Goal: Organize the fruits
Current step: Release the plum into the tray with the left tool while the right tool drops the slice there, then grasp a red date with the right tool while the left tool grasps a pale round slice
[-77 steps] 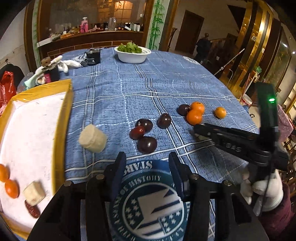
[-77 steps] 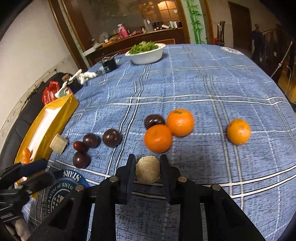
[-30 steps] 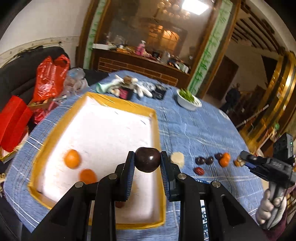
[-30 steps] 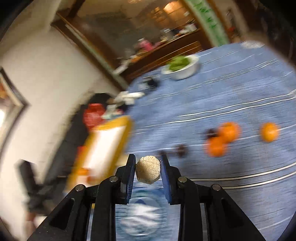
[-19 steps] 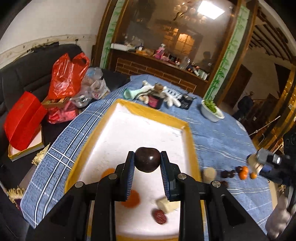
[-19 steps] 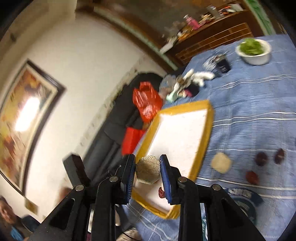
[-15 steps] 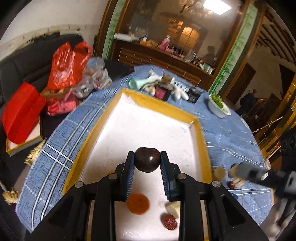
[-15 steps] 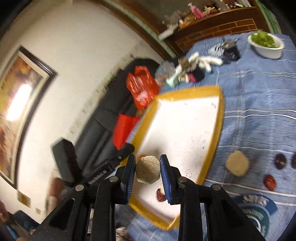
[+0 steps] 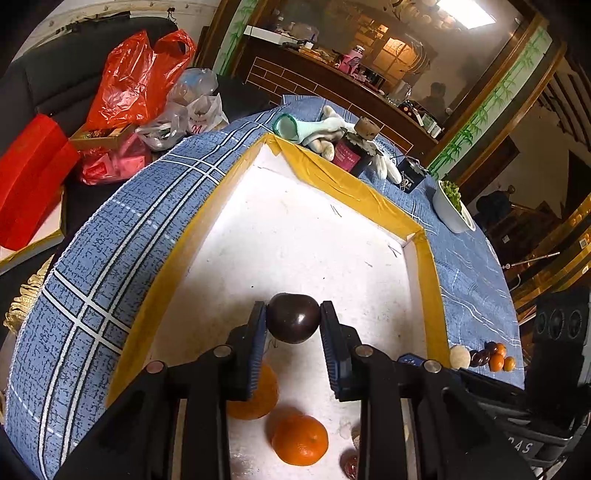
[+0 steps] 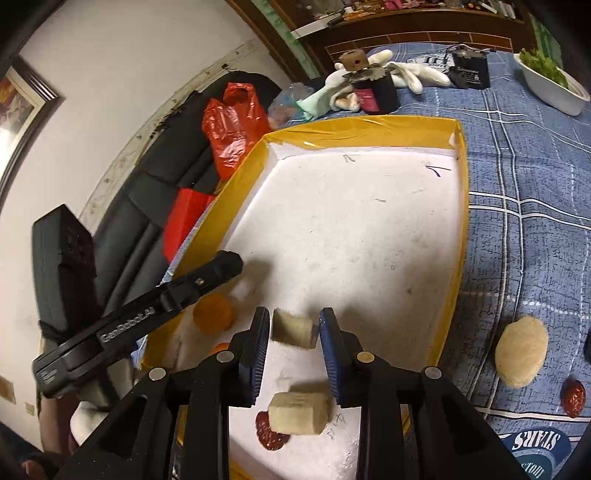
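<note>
Dark purple round plum (image 9: 293, 323) sat clamped in left gripper (image 9: 293, 325) over yellow-rimmed white tray (image 9: 354, 192), lower centre; right gripper (image 10: 295, 332) released a pale banana chunk (image 10: 293, 333).

Wall: you have a pale plaster wall (image 10: 122, 77) on the left, with a cracked, stained strip along its lower edge.
Picture: a dark-framed picture (image 10: 20, 99) hangs on that wall at the far left.
Sofa: you see a black leather sofa (image 10: 147, 184) against the wall, with a red plastic bag (image 9: 129, 74) and a red box (image 9: 29, 177) on it.
Counter: a dark wood counter with brick-pattern panels (image 9: 306, 92) stands behind the table, cluttered on top.
Window: above the counter is a large glass pane (image 9: 388, 48) showing warm lamps.
Light: a bright ceiling panel (image 9: 467, 13) shines at top right.
Trim: bamboo-painted strips (image 9: 487, 107) frame the glass.
</note>
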Tool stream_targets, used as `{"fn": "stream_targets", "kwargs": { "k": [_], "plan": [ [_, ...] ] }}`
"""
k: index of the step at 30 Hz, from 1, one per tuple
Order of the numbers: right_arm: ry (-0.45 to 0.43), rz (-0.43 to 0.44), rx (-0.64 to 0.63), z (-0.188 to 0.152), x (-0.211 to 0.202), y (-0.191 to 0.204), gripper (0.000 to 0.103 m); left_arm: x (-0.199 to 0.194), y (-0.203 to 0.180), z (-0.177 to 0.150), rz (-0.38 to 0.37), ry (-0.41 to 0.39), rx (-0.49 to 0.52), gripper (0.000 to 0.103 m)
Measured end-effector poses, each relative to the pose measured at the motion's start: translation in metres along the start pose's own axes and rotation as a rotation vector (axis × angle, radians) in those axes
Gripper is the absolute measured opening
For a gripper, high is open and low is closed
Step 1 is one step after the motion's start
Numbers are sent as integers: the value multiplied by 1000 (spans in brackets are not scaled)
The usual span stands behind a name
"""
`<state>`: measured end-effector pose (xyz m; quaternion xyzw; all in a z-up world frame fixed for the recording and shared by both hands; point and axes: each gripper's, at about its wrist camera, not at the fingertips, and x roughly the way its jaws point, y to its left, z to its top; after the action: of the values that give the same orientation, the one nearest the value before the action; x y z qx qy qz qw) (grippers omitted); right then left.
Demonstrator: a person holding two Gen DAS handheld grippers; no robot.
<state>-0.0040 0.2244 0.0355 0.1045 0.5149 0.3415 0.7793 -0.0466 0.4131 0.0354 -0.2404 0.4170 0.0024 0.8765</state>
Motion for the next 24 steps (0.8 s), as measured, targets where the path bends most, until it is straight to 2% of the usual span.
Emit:
{"fn": "stream_targets", "kwargs": {
  "k": [2,7,11,16,19,24],
  "plan": [
    [-6,1,0,0,-2,1,38,-5,1,-1,-8,-11,-10,49],
    [-69,2,-21,-1,-31,7,42,-29,-1,-3,-19,-50,-27,57],
    [-151,-22,-29,-15,-76,-5,51,-53,-9,-11,-41,-85,-22,67],
    [-244,-138,31,-45,-138,-54,52,-65,-30,-22,-76,-93,7,69],
    [-266,-207,95,-62,-165,-90,52,-63,-52,-27,-95,-82,42,69],
    [-239,-249,126,-76,-165,-118,53,-50,-94,-41,-105,-40,142,69]
  ]
}}
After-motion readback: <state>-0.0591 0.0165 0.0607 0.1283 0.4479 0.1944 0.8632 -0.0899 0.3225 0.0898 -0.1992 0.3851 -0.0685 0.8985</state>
